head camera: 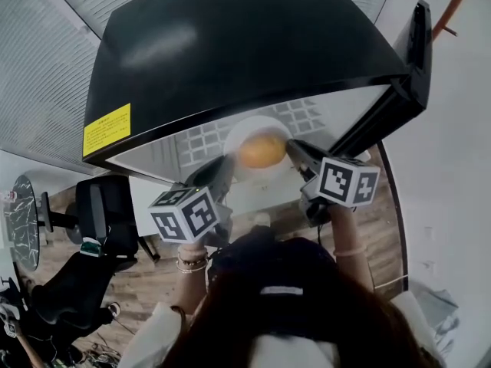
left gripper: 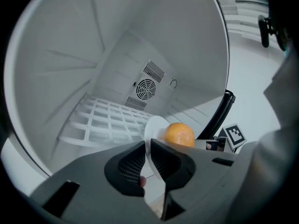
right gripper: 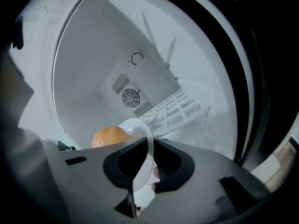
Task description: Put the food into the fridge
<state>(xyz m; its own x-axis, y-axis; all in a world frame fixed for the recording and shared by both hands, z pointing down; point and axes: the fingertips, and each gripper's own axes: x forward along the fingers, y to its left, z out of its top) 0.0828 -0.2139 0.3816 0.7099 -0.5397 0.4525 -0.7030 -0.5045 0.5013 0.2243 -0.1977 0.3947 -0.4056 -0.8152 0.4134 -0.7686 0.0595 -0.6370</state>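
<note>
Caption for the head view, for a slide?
Left gripper and right gripper clamp a white plate bearing an orange at the open fridge.

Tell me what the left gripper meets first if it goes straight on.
Probably the white wire shelf in the fridge, past the plate the left gripper holds; beyond stands the back wall's fan. Depth is unclear.

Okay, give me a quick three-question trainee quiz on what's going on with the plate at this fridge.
1. What lies on the white plate? A) a round orange food B) a bottle C) nothing
2. True or false: only the left gripper clamps the plate's rim, and the right gripper is free.
3. What round part sits on the back wall of the fridge, above the wire shelf?
Key: 1 A. 2 False, both grippers clamp the rim. 3 A fan.
</note>
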